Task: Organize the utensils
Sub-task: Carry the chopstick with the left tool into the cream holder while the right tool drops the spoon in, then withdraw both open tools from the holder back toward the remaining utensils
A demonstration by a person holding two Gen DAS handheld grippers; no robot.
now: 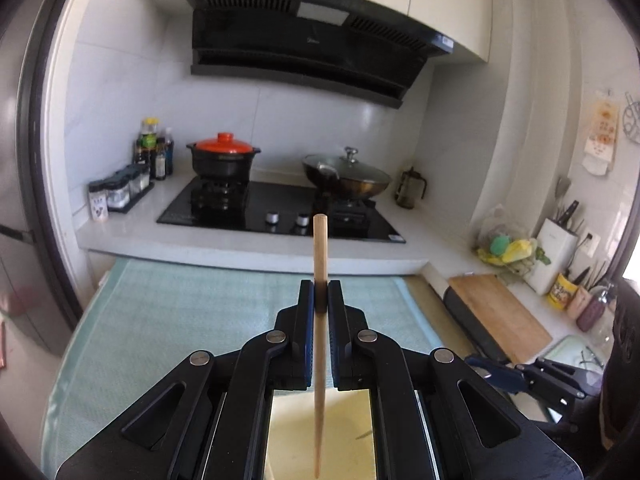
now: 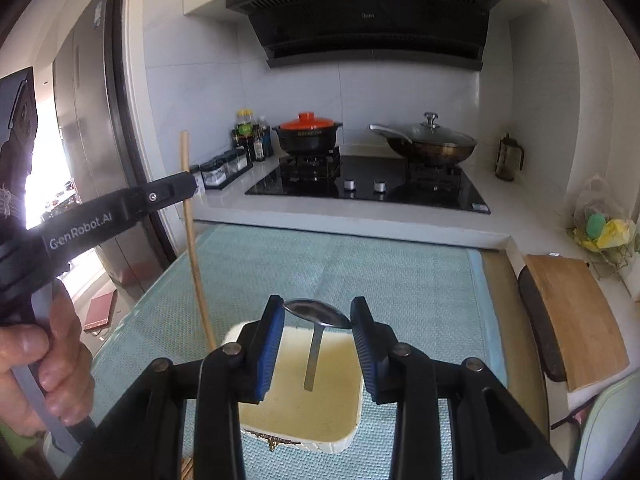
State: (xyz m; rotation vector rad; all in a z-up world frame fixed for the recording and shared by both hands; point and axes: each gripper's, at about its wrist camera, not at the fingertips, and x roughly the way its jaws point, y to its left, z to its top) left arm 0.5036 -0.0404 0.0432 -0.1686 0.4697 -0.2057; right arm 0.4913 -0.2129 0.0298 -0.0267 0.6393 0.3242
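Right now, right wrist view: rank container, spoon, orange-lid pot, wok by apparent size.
1. White container, largest in frame, but it sits nearest the camera.
2. Wok with its glass lid.
3. Orange-lid pot and spoon: too close to rank; the spoon, held in the right gripper, is far nearer.

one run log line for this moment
left gripper: shut on chopstick | right gripper: shut on spoon | both above tray
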